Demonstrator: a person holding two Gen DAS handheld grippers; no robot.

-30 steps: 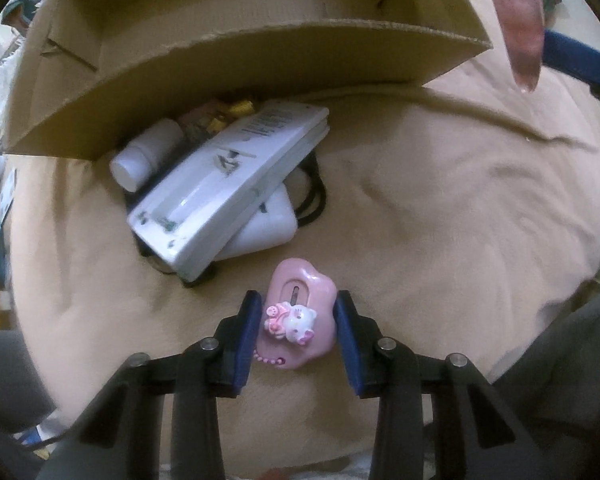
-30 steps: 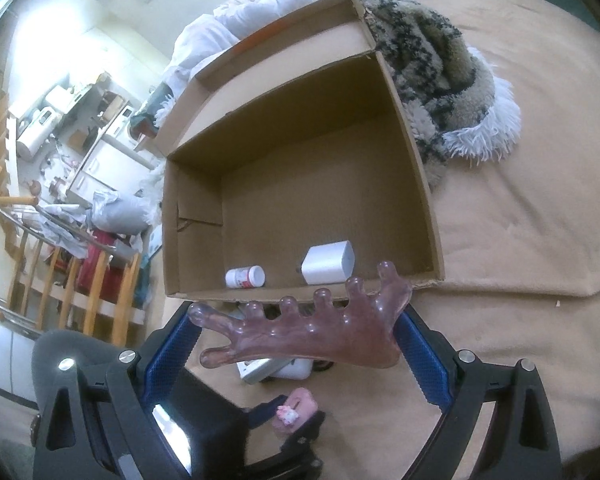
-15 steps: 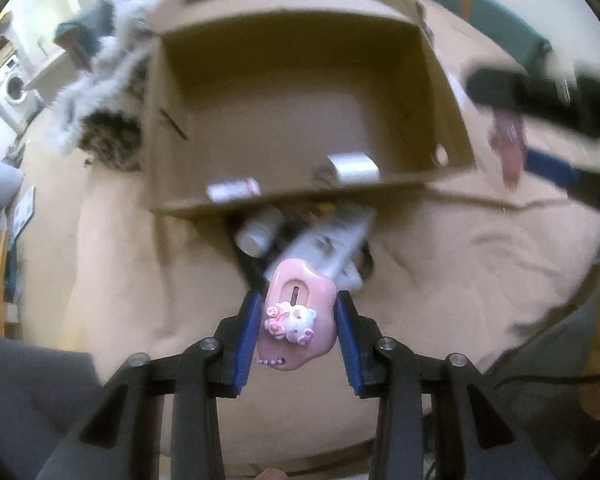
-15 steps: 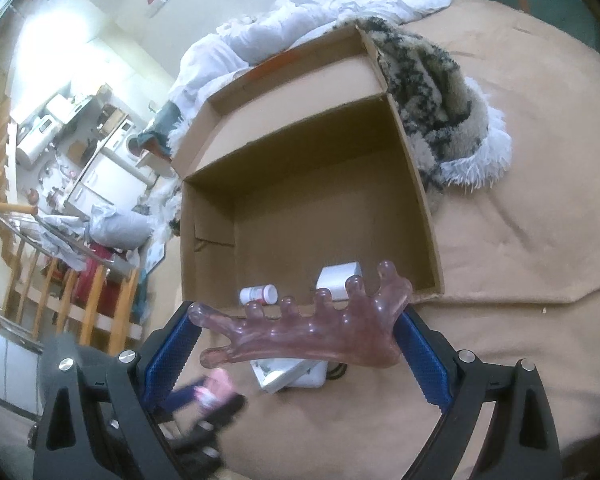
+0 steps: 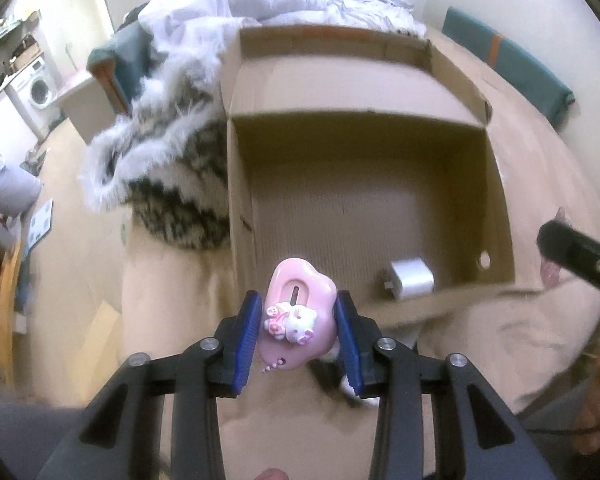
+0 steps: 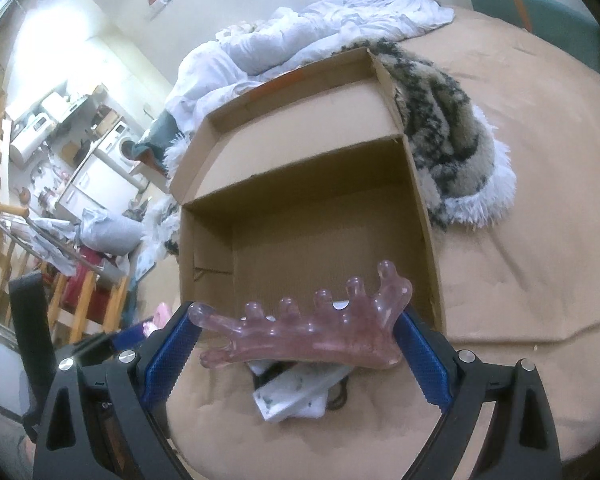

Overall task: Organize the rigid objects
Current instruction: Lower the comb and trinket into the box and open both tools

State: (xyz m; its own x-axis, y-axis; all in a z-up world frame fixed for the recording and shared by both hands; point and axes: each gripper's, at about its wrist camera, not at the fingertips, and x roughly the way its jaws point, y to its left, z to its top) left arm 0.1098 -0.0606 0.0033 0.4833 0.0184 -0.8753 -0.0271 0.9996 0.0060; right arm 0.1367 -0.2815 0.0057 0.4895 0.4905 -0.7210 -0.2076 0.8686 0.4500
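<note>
Two blue pads of left gripper (image 5: 298,330) clamping pink cat-figure trinket (image 5: 300,312), hanging over near-left corner of cardboard box (image 5: 240,208); white charger cube (image 5: 412,283) lying inside at 3 o'clock from it.
Right view: right gripper (image 6: 300,340) standing wide, pinching translucent pink comb-shaped massager (image 6: 304,330) crosswise above box (image 6: 430,240) near edge; white items (image 6: 296,396) lying on tan bedspread (image 6: 520,280) at 6 o'clock.

Cardboard box (image 5: 496,208) frame centre on bed cover (image 6: 520,240); adapter (image 5: 412,279) inside, lower right; fur throw (image 5: 160,168) left of box.
</note>
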